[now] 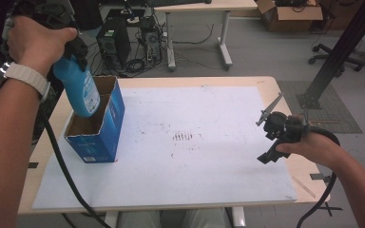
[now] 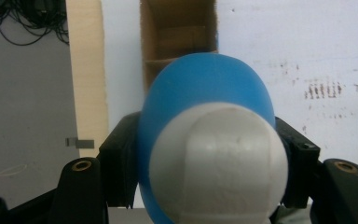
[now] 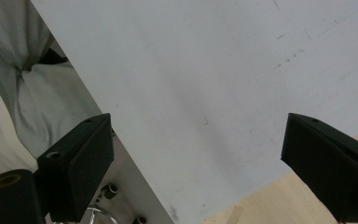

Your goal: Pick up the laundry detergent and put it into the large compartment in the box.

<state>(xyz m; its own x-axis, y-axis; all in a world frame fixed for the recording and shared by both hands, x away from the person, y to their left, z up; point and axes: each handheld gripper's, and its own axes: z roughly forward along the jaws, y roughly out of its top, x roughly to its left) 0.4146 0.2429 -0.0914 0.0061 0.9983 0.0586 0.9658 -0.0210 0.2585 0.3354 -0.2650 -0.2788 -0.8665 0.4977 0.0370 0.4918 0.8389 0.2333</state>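
No lettering can be read anywhere. The blue bottle [image 1: 82, 89] carries a pale label on its side, but its print is too small and blurred to make out. The blue cardboard box [image 1: 105, 126] has a small white patch of print low on its near face, equally illegible. The dark marks on the white sheet [image 1: 185, 137] covering the counter are smudges, not writing.
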